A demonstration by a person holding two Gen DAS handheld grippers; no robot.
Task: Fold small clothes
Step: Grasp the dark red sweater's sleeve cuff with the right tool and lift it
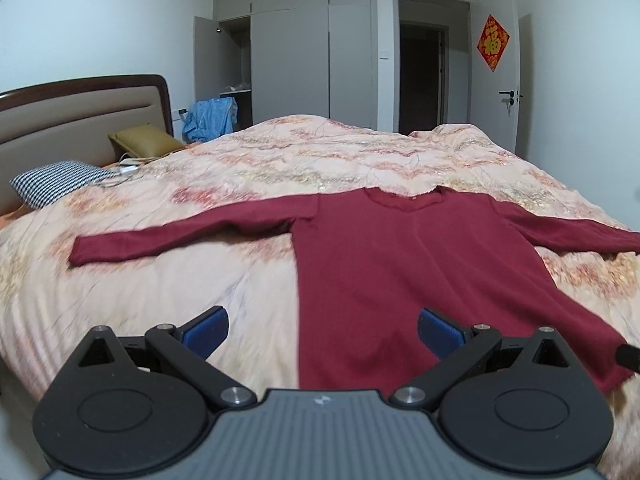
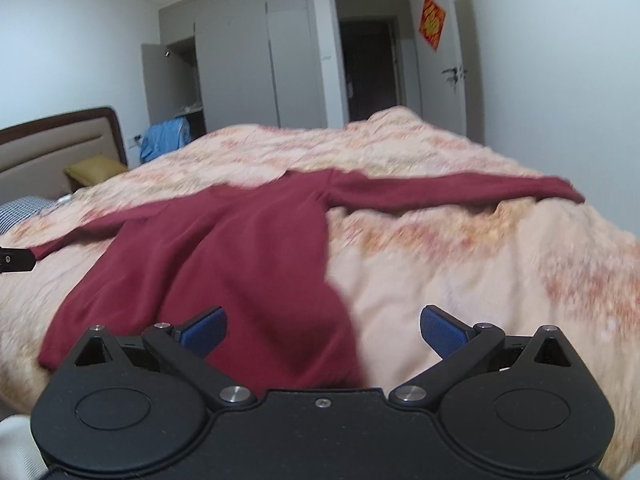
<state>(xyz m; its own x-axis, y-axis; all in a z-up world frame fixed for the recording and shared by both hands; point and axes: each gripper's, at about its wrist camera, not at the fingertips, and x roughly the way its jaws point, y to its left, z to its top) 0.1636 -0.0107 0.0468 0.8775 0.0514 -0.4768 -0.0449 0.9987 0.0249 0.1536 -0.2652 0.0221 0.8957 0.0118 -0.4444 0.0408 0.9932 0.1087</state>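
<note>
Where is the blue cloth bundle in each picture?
Left wrist view: the blue cloth bundle sits left of centre, beyond the bed, by the open wardrobe.
Right wrist view: the blue cloth bundle sits far left, again beyond the bed.
Shared landmark: the red wall decoration by the door.

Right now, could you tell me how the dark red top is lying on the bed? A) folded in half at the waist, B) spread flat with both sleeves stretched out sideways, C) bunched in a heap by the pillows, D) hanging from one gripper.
B: the dark red top lies flat on the quilt, sleeves out to either side, while the left gripper and the right gripper are both open and hold nothing.
</note>
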